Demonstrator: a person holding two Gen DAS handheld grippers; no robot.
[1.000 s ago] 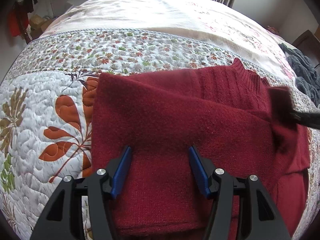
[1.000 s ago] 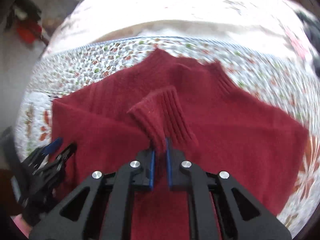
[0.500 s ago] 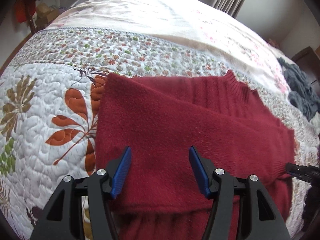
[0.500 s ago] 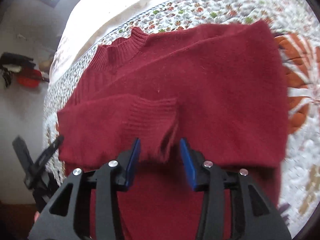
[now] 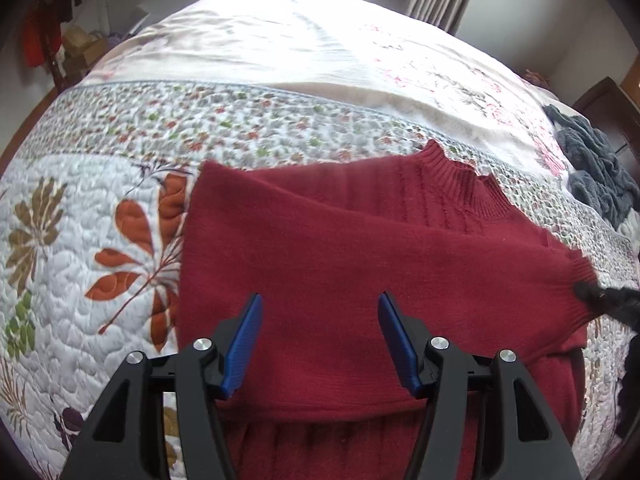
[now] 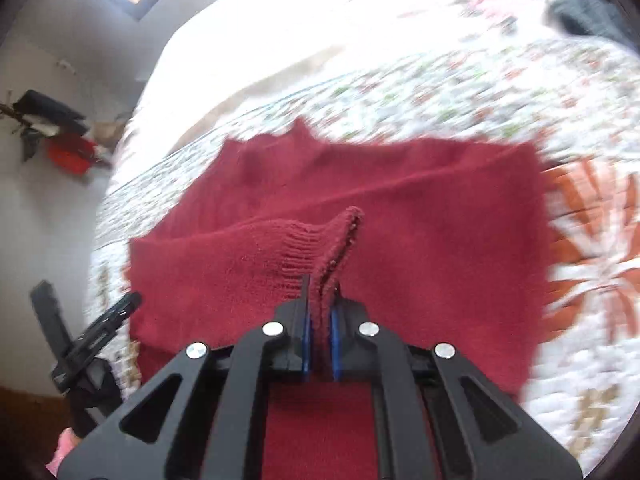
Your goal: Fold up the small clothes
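Left wrist view: a red sweater (image 5: 360, 264) lies flat on a floral quilt (image 5: 100, 240) that covers a bed, filling the centre and lower half of the frame. Its ribbed collar (image 5: 460, 172) points to the upper right. One sleeve is already folded across the body, its cuff (image 5: 576, 292) at the right edge, where a dark tip of the right claw (image 5: 600, 300) meets it. The left claw (image 5: 320, 340) sits at the bottom centre with its blue pads spread wide, holding nothing, above the sweater. A heap of dark grey cloth (image 5: 592, 164) lies at the far right of the bed.

Right wrist view: blurred. The right claw (image 6: 320, 320), at bottom centre, is closed on the cuff (image 6: 332, 248), which stands pinched up between the blue pads. The sweater (image 6: 440, 240) spreads across the middle of the frame over the quilt (image 6: 560, 100), collar (image 6: 296, 136) towards the top.

The fold looks only partly done: a sleeve is laid in, but the body is not yet folded over, and the hem side at the bottom of both frames is still spread out.

Only this view shows the pinch itself; only the left view shows the open left claw closely and the sharp outline of the folded sleeve. The left claw (image 6: 100, 340) appears here small, at lower left.
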